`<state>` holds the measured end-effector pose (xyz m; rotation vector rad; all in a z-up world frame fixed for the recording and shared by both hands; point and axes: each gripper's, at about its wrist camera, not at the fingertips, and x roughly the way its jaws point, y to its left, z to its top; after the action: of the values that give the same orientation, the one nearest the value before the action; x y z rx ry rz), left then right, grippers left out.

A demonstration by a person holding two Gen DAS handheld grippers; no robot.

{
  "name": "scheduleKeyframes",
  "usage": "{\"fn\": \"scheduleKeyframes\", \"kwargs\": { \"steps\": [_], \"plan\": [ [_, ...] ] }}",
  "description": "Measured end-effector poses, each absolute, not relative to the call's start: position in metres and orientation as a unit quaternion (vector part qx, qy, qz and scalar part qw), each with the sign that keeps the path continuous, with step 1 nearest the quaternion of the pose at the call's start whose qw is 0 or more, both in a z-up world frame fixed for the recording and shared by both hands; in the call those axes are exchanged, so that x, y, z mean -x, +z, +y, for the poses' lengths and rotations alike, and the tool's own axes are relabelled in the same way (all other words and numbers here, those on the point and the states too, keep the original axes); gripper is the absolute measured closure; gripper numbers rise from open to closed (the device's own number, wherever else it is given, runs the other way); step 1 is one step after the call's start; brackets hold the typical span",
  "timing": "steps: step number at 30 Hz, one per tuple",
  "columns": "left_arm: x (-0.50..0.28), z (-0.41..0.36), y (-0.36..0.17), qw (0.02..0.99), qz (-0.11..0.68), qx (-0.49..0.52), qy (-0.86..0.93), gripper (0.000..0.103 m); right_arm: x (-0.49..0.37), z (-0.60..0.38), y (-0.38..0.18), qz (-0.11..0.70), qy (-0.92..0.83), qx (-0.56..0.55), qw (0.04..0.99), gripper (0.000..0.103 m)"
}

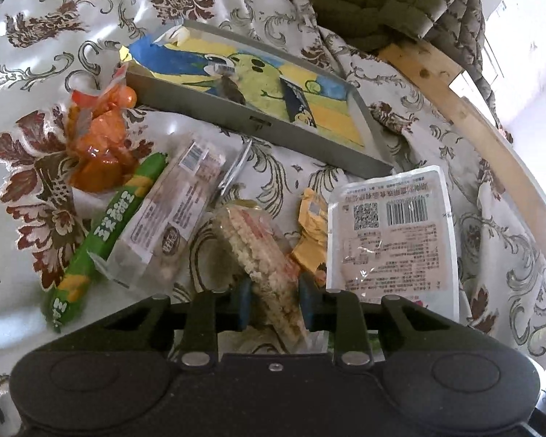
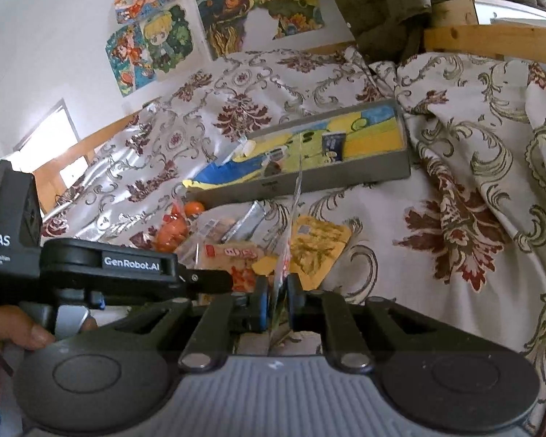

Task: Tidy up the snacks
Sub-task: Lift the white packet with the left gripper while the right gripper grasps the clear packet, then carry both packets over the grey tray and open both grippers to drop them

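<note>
left hand-held gripper (image 1: 275, 300): clamps rice cracker (image 1: 262, 255), near centre | right hand-held gripper (image 2: 277, 300): pinches what looks like a clear wrapper (image 2: 291, 218) | lift level, carry to far tray (image 1: 185, 103)

On the floral bedspread (image 1: 309, 182), the shallow grey rectangular tray (image 1: 258, 123) lies behind the clear-wrapped puffed-rice bar (image 1: 262, 251) and the green stick packet (image 1: 105, 233).
</note>
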<state>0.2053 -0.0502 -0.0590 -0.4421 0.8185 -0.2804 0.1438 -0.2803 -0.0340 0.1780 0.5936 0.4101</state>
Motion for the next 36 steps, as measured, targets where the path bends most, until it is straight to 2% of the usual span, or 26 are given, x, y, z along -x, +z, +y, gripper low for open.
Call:
{"fn": "scheduleKeyframes", "kwargs": {
  "steps": [10,20,36],
  "plan": [
    [-0.172,-0.055,-0.042,0.906,0.365,0.155,-0.146,0.077,-0.129,-0.269,-0.024,0.270,0.202,-0.037,0.941,0.094],
    [-0.142,-0.050,-0.017,0.925,0.339,0.130,-0.113,0.081,-0.095,-0.254,-0.004,0.216,0.203,0.009,0.955,0.094],
    [-0.143,-0.026,0.019,0.923,0.305,0.175,-0.158,0.084,-0.089,-0.258,0.020,0.165,0.184,-0.010,0.969,0.094]
  ]
}}
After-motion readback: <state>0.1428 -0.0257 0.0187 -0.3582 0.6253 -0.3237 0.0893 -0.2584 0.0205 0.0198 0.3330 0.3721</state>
